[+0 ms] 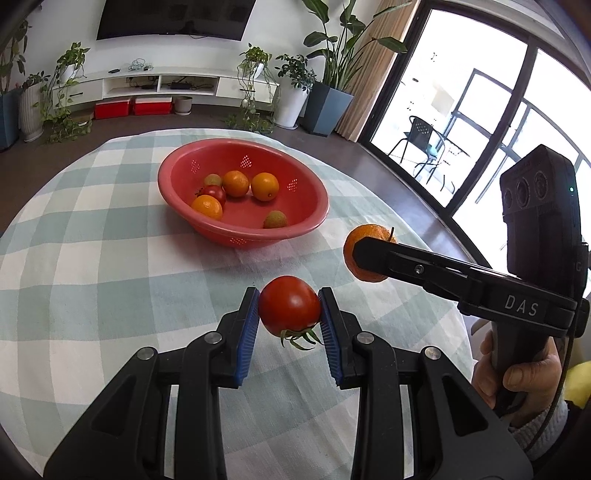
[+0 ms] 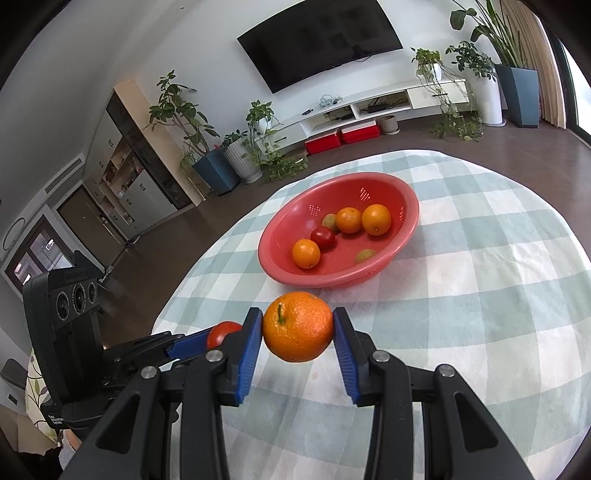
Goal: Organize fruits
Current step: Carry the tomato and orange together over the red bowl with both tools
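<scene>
From the left wrist camera, my left gripper point(image 1: 289, 312) is clamped on a red tomato point(image 1: 289, 304), blue pads pressing both its sides, its green stem hanging underneath, above the checked tablecloth point(image 1: 110, 280). To the right, my right gripper point(image 1: 364, 254) reaches in from the side with a tangerine point(image 1: 360, 236) gripped at its tip; a hand point(image 1: 517, 376) holds its handle at the near right edge. Beyond, nothing stands between the tomato and the red colander bowl point(image 1: 314, 218), which holds three oranges, a small tomato and two greenish fruits. Far behind are a dark floor, a white media shelf point(image 1: 162, 83), potted plants, a wall-mounted television point(image 1: 173, 18) and glass doors on the right.

From the right wrist camera, the right gripper point(image 2: 298, 326) is closed on the tangerine point(image 2: 298, 326), stem toward the lens, lifted clear of the cloth point(image 2: 480, 332). At near left, the left gripper point(image 2: 207, 341) shows side-on with the tomato point(image 2: 221, 330) partly hidden behind my own left finger. The bowl point(image 2: 280, 273) sits just beyond the tangerine, cabinets point(image 2: 140, 166) and plants lining the far wall.
</scene>
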A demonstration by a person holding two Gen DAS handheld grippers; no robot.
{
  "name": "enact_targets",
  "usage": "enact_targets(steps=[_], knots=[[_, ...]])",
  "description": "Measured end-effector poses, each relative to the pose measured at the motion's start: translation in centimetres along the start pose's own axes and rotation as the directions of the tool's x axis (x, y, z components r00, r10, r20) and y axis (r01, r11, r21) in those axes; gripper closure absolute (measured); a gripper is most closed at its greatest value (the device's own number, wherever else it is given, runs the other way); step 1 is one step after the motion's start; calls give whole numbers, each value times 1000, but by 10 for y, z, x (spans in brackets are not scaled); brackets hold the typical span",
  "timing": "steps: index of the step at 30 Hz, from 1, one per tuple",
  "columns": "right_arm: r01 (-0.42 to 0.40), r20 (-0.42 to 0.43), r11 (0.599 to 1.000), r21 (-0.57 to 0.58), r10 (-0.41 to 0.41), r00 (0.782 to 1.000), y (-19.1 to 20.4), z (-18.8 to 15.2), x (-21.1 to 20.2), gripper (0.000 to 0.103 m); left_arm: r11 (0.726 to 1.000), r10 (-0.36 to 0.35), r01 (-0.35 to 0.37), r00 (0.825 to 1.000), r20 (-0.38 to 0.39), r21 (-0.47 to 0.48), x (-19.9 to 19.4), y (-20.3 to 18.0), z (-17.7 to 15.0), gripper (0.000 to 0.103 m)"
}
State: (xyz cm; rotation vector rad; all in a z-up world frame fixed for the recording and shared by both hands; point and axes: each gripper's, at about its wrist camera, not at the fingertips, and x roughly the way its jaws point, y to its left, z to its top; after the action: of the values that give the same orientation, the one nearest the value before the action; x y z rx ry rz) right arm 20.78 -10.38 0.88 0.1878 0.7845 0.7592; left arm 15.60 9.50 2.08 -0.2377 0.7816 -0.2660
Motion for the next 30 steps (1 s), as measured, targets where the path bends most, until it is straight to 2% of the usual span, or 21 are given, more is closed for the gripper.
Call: enact_targets(steps=[30], knots=[[-5, 5, 1000, 0, 5, 1000, 0, 10, 5, 61, 1000, 7, -7, 1000, 19, 17, -1, -1, 28, 73]])
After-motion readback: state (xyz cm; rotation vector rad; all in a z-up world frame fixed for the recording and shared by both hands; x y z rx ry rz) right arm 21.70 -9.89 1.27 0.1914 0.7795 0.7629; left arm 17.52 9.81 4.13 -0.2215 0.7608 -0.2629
